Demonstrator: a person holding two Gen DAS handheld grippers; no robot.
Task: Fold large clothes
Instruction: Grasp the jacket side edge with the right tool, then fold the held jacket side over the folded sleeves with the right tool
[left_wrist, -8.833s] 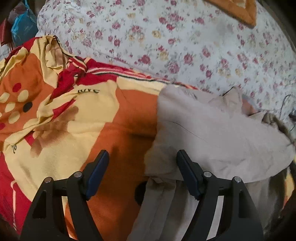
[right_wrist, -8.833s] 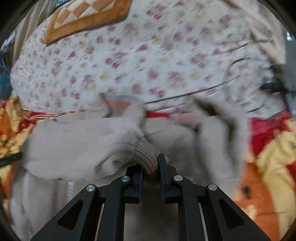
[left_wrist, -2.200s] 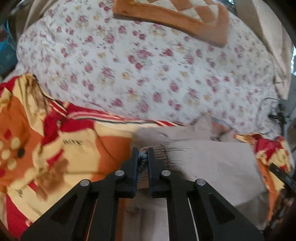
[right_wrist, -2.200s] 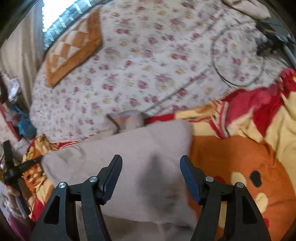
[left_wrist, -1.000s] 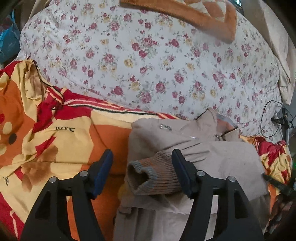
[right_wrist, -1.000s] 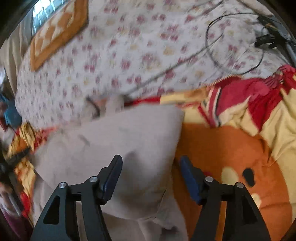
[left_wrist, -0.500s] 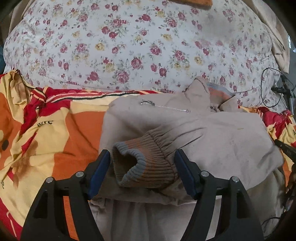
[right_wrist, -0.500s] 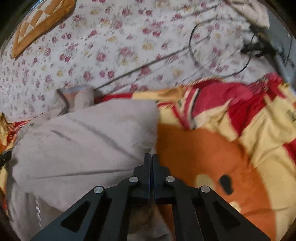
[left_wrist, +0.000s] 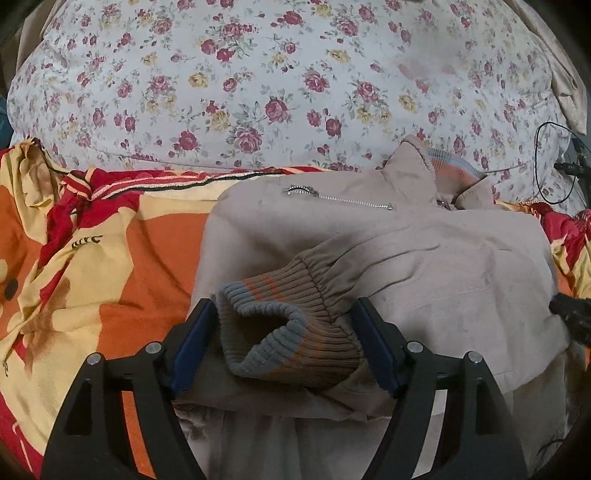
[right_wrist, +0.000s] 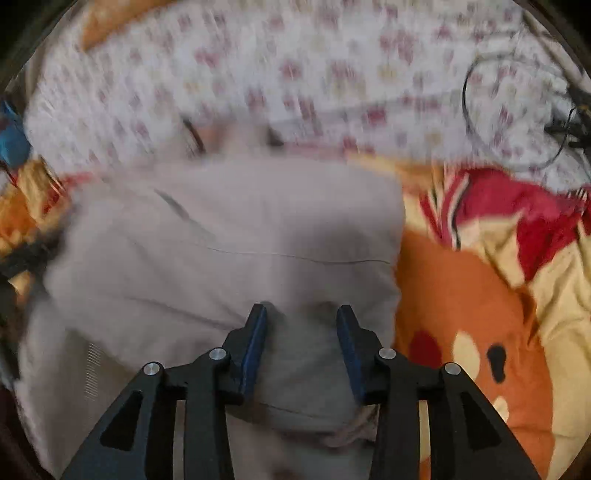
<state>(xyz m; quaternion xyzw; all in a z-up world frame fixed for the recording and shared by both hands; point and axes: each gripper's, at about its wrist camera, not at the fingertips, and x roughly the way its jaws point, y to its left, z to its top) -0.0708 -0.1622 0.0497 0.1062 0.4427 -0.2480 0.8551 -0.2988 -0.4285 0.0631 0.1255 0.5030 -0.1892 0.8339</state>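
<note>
Jacket: a beige zip-up jacket (left_wrist: 424, 258) lies partly folded on the orange, yellow and red blanket (left_wrist: 122, 258), its body spread across the middle of the left wrist view and its collar toward the flowered sheet.
Sleeve cuff: a ribbed brown cuff (left_wrist: 291, 325) with grey and orange stripes rests on top of the jacket's front, its sleeve running up and to the right across the chest; the cuff mouth gapes open toward the camera.
Zipper: a silver zipper (left_wrist: 336, 199) runs across the upper chest, just below the collar.
Collar: the ribbed collar (left_wrist: 443, 170) stands up at the far edge, touching the flowered sheet.
Left gripper: the left gripper (left_wrist: 286, 332) has wide jaws that have just been opening; the cuff sits between the blue pads, which stand just beside it on both sides without squeezing it.
Right gripper: the right gripper (right_wrist: 301, 343) has jaws parted to a middling gap, and they have just been opening; beige jacket cloth lies under and between them, but the blurred view does not show the pads pressing on it.
Jacket in right view: the folded jacket (right_wrist: 229, 251) fills the middle and left, its right edge lying against the blanket (right_wrist: 480, 295).
Sheet: a white sheet (left_wrist: 258, 74) with red and yellow flowers covers the bed beyond the blanket.
Cable: a thin black cable (left_wrist: 546, 166) loops on the sheet at the far right.
</note>
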